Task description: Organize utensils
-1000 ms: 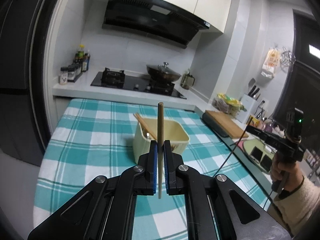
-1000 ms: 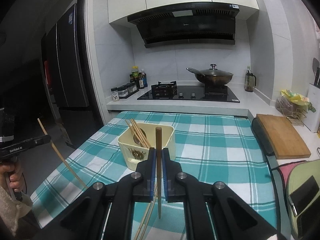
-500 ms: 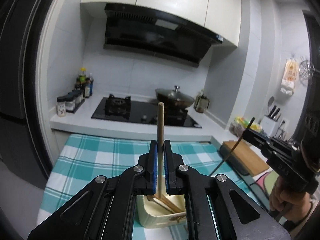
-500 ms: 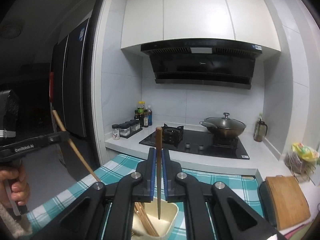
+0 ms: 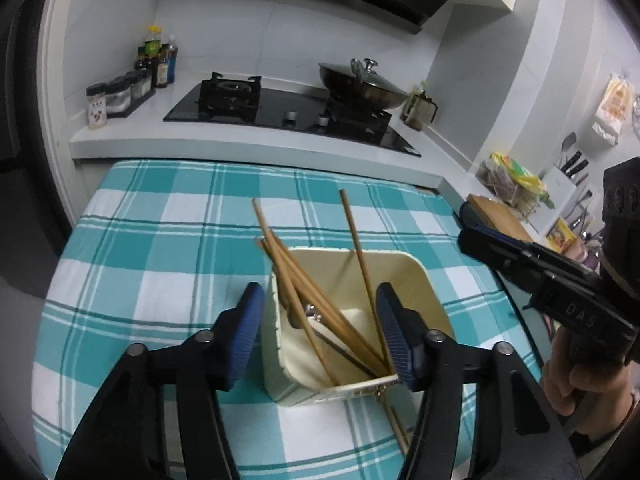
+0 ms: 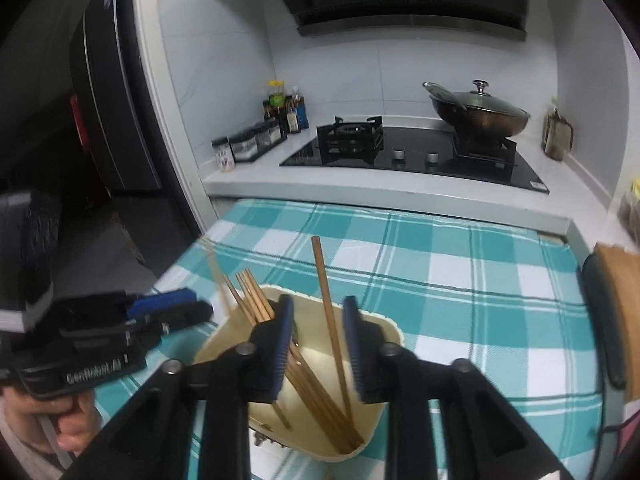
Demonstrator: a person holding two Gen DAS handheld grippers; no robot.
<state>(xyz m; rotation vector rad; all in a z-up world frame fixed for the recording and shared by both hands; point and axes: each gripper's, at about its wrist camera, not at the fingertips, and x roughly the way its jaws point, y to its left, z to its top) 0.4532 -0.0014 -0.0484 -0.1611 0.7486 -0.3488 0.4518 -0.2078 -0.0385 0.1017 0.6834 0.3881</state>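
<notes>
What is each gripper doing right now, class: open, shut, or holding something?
Left gripper: open, holding nothing, above the cream container.
Right gripper: open, a chopstick standing loose between its fingers.

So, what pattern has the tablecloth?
Teal-and-white checks on the tablecloth, shown best in the left wrist view.

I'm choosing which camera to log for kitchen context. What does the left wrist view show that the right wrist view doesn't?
Only the left wrist view shows the knife block and hanging bag on the right wall.

Only the right wrist view shows the dark refrigerator.

Both show the cream container of chopsticks on the checked cloth, the lidded wok, and both hand-held grippers, left and right, open above the container.
</notes>
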